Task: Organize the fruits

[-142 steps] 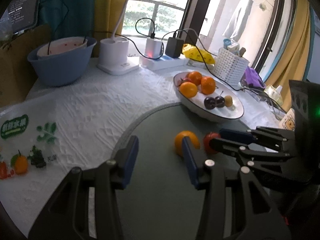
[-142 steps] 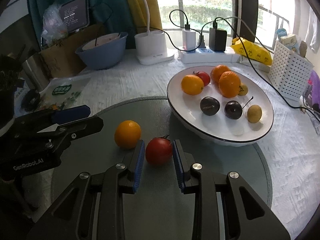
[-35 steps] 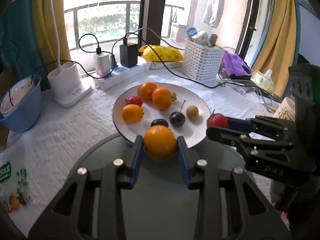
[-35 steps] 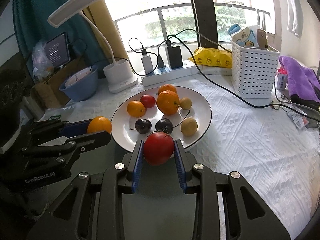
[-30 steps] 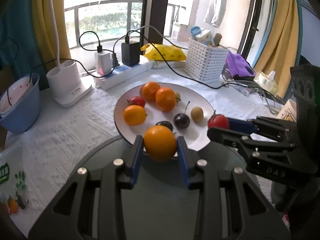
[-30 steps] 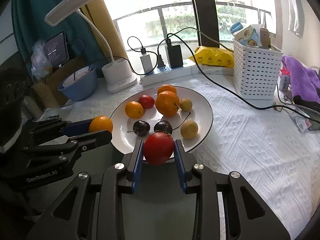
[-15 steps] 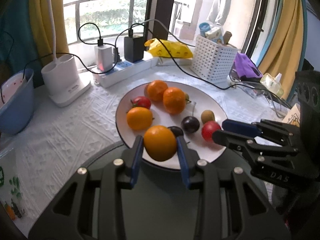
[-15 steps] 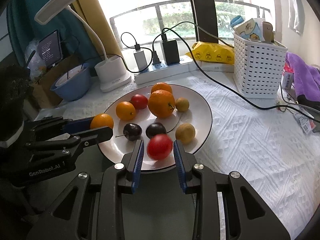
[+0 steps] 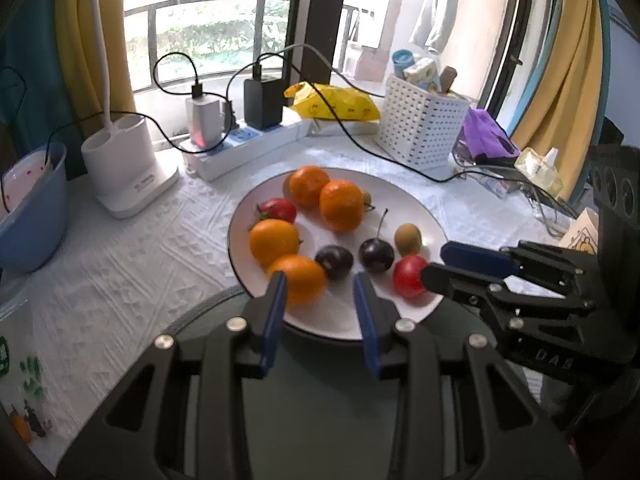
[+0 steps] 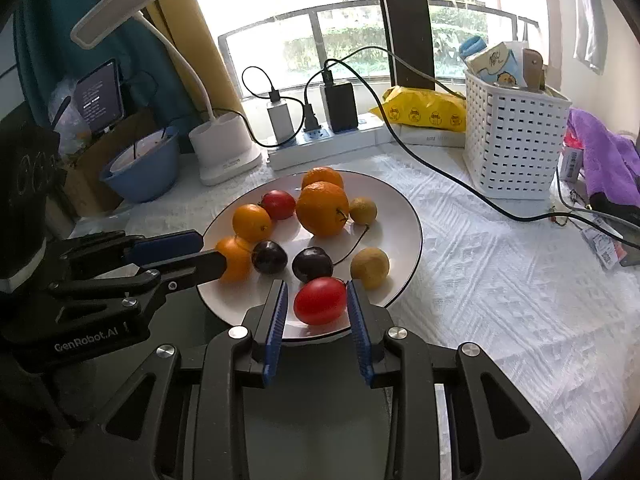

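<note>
A white plate (image 9: 420, 204) (image 10: 404, 208) holds several oranges, tomatoes, dark plums and small yellow fruits. My left gripper (image 9: 319, 280) is open at the plate's near rim; the orange (image 9: 298, 278) it carried lies on the plate beside its left finger, also seen in the right wrist view (image 10: 234, 258). My right gripper (image 10: 316, 292) is open, with the red tomato (image 10: 320, 300) lying on the plate between its fingers, apart from the pads. The tomato shows in the left wrist view (image 9: 408, 276) at the right gripper's tips.
A dark round mat (image 9: 320, 400) lies under the near side of the plate. A power strip with chargers (image 9: 240, 140), a white lamp base (image 9: 128, 172), a blue bowl (image 9: 28, 216) and a white basket (image 10: 516, 136) stand behind. A black cable (image 10: 460, 188) crosses the cloth.
Both grippers moved forward over the plate and opened. The orange and the tomato have been let go and now lie on the plate.
</note>
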Motion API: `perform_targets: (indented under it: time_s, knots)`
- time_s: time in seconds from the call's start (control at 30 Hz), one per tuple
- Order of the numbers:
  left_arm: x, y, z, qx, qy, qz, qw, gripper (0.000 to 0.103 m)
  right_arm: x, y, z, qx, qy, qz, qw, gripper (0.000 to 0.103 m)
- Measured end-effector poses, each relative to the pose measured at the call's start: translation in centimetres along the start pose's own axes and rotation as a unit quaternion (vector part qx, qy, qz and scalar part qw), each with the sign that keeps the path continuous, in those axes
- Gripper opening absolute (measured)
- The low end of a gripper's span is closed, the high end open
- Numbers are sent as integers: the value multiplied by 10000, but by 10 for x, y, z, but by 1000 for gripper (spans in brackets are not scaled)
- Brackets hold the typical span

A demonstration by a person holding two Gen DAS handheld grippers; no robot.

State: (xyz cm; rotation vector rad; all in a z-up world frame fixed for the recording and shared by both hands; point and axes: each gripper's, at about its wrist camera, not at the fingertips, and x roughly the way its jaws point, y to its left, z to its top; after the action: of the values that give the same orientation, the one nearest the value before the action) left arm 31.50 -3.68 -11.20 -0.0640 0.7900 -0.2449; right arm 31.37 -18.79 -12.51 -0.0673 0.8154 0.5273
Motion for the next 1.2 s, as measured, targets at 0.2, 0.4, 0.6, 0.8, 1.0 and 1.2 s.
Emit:
perform_targets:
  time_s: [0.2,0.4,0.6,0.8,1.0,1.2]
  knots:
    - [-13,-4,0,40,-125,-20,9999,36,-8,6,-2,-40,-49,-8,10000,33]
    - [-29,-7,-4,69,-227,-11,9997,36,-19,13,-3,-77,-118,-37,9999,33]
    - [-43,-9,-10,76,-310,18,9995,37,-30,19,-8,-98,-177,-81,9998,33]
    - [-58,-10,-16,75,-415,94,9991,38,-42,28,-13,-159,-229,-110,9995,33]
    - [-74,-12,-25,99,-504,129,9986,40,-54,35,-16,-198,-307,-148,9992,33]
    - [-93,-12,-33,68,-626,147,9979,46,-66,44,-20,-260,-393,-186,9987,33]
